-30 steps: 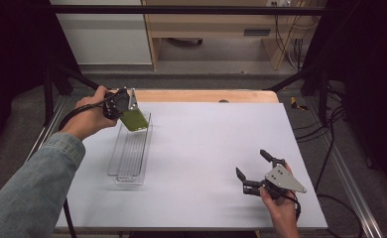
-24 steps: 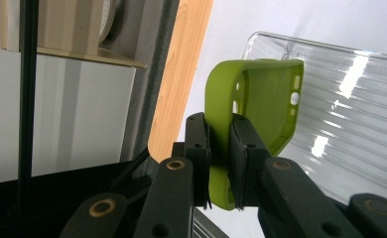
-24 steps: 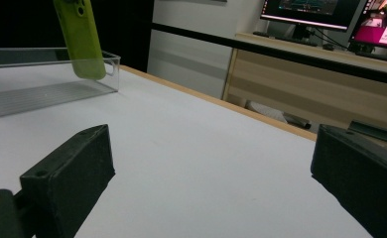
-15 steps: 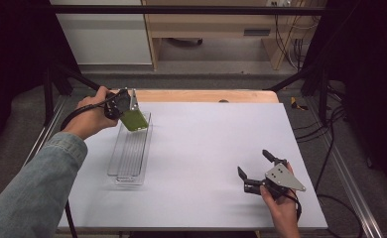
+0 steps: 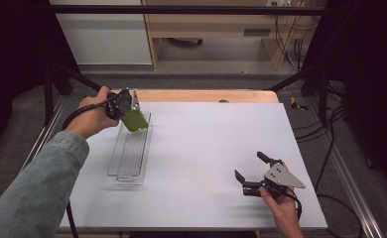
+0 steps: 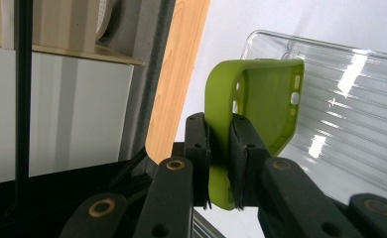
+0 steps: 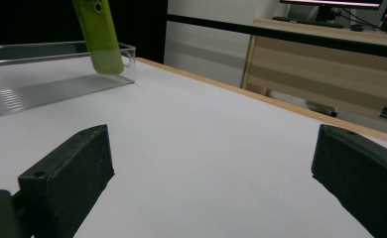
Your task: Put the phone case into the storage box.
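1. White table (image 5: 206,148), clear tray (image 5: 132,153) along left edge
2. Left gripper (image 5: 124,106) clamps green case (image 5: 134,120) by its side wall, over tray's far end
3. Case looks light, bendy; hold by rim
4. Right gripper (image 5: 253,173) open, empty, near right corner

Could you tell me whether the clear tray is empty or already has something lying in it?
Empty. The clear tray shows only its ribbed floor; the green phone case hangs above its far end, clamped in the left tongs.

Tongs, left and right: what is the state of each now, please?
Left tongs: closed on the green silicone phone case.
Right tongs: open, holding nothing.
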